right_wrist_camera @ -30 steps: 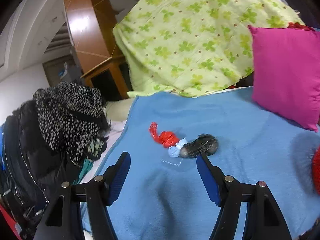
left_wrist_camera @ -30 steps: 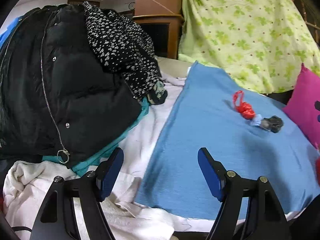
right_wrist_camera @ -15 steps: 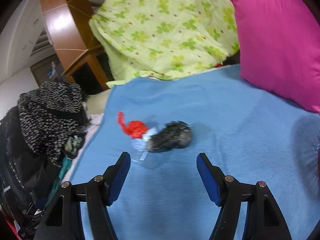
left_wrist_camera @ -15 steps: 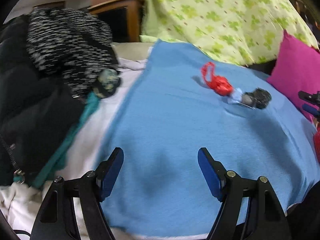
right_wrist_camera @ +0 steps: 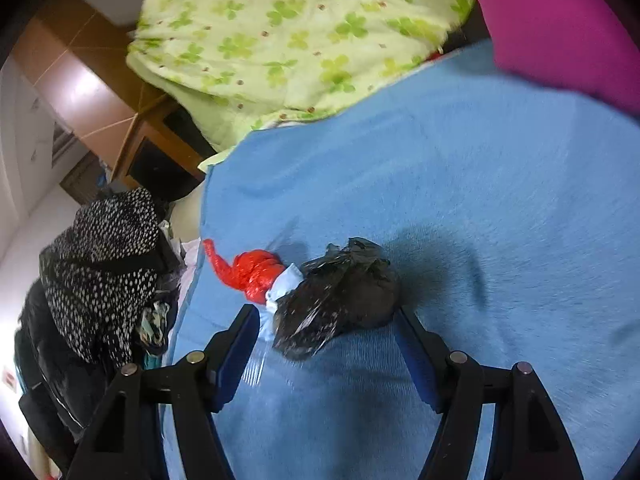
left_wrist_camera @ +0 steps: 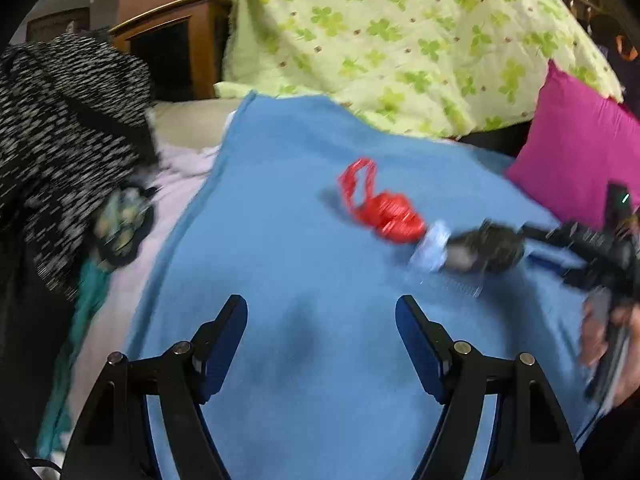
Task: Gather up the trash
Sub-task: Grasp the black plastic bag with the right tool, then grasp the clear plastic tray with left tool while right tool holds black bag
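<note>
Three pieces of trash lie in a row on the blue blanket (right_wrist_camera: 500,200): a knotted red plastic bag (right_wrist_camera: 252,272) (left_wrist_camera: 384,212), a small pale-blue scrap (right_wrist_camera: 284,284) (left_wrist_camera: 434,242), and a crumpled black plastic bag (right_wrist_camera: 340,300) (left_wrist_camera: 488,246). My right gripper (right_wrist_camera: 326,318) is open, with the black bag lying just ahead between its fingertips; the pads do not press on it. In the left wrist view the right gripper (left_wrist_camera: 532,246) reaches in from the right to the black bag, a hand behind it. My left gripper (left_wrist_camera: 320,316) is open over bare blanket, short of the red bag.
A heap of black and spotted clothes (left_wrist_camera: 68,128) (right_wrist_camera: 100,264) lies left of the blanket. A green clover-print quilt (left_wrist_camera: 400,40) (right_wrist_camera: 288,40) drapes behind it. A magenta pillow (left_wrist_camera: 580,160) (right_wrist_camera: 560,24) sits at the right. A wooden cabinet (left_wrist_camera: 168,40) stands at the back.
Both grippers have swung toward the trash. The left view shifted right, off the clothes heap. The right gripper sank and rolled until the black bag lay between its fingertips.
</note>
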Available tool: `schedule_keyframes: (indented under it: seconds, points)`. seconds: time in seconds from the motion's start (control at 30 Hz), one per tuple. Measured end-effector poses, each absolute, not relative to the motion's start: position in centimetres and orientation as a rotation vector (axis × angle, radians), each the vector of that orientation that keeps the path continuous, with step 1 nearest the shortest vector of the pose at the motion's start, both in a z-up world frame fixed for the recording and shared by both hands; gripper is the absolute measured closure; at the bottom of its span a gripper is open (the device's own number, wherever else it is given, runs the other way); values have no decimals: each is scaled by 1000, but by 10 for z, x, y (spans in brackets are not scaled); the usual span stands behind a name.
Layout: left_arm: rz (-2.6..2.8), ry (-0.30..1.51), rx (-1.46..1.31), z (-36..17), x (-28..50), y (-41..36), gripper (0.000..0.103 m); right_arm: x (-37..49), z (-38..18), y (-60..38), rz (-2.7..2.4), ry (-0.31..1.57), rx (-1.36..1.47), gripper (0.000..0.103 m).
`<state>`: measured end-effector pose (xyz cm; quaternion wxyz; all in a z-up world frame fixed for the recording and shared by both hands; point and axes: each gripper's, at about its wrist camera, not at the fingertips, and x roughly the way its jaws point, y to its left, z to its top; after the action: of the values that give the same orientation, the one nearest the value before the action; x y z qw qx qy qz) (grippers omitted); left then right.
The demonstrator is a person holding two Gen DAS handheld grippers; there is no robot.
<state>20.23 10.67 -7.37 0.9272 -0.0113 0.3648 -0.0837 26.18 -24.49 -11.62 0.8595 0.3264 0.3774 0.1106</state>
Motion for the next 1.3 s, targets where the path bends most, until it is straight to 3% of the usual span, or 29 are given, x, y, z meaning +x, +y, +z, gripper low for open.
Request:
schedule_keyframes:
  seconds: [0.07, 0.3, 0.33, 0.37, 0.4, 0.47, 0.53, 0.6, 0.63, 1.13, 1.3]
  points:
    - [-211, 753, -57, -75, 222, 93, 26, 271, -129, -252, 222, 804, 777, 25]
    - [-305, 857, -268, -104, 284, 51, 26, 295, -154, -248, 258, 869, 855, 26]
    - [-302, 870, -281, -109, 289, 48, 26, 296, -155, -247, 260, 863, 852, 34]
    - [-303, 883, -296, -114, 293, 44, 26, 297, -155, -247, 265, 870, 835, 54]
    - [-309, 897, -318, -119, 297, 40, 27, 298, -156, -247, 267, 878, 823, 62]
    - [-323, 920, -345, -125, 301, 34, 27, 294, -153, -251, 264, 860, 823, 65]
    - [-334, 940, -359, -129, 303, 28, 33, 290, -146, -256, 261, 837, 804, 66]
    - [-347, 967, -362, -134, 301, 23, 52, 284, -137, -266, 249, 806, 788, 67]
    - [-351, 984, -360, -137, 299, 20, 53, 281, -133, -272, 244, 794, 784, 67]
    - [-407, 1030, -319, -138, 191, -9, 53, 229, -97, -335, 203, 706, 749, 67]
    - [-450, 998, -217, -119, 155, -26, 47, 209, -87, -348, 209, 685, 752, 67]
